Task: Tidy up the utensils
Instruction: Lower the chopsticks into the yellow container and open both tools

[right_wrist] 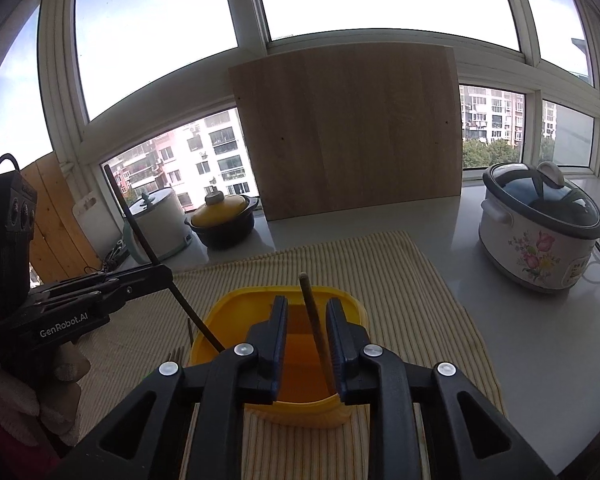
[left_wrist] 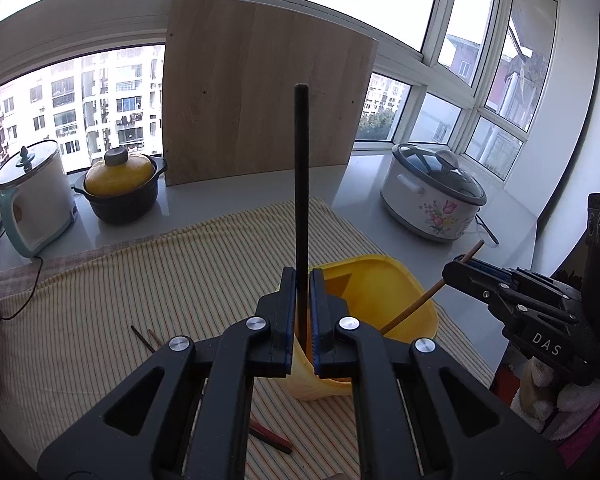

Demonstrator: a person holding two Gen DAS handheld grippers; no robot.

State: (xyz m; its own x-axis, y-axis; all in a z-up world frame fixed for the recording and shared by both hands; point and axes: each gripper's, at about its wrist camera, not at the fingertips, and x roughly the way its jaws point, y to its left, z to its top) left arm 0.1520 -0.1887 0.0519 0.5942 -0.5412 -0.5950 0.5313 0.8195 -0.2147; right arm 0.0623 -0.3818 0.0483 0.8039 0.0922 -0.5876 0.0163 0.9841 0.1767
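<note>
A yellow plastic holder (left_wrist: 396,304) stands on the striped cloth (left_wrist: 140,280); it also shows in the right wrist view (right_wrist: 260,300). My left gripper (left_wrist: 302,280) is shut on a black chopstick (left_wrist: 301,168), held upright with its lower end in the holder; it also shows in the right wrist view (right_wrist: 140,236). My right gripper (right_wrist: 306,312) is open above the holder, and a brown chopstick (right_wrist: 314,320) stands between its fingers, leaning against the right finger (right_wrist: 340,320), lower end in the holder. The brown chopstick also shows in the left wrist view (left_wrist: 428,292).
Loose chopsticks lie on the cloth at left (left_wrist: 144,338) and near the front (left_wrist: 272,436). A wooden board (left_wrist: 260,100) leans on the window. A flowered cooker (left_wrist: 432,192), a yellow-lidded pot (left_wrist: 120,188) and a white cooker (left_wrist: 32,196) stand on the counter.
</note>
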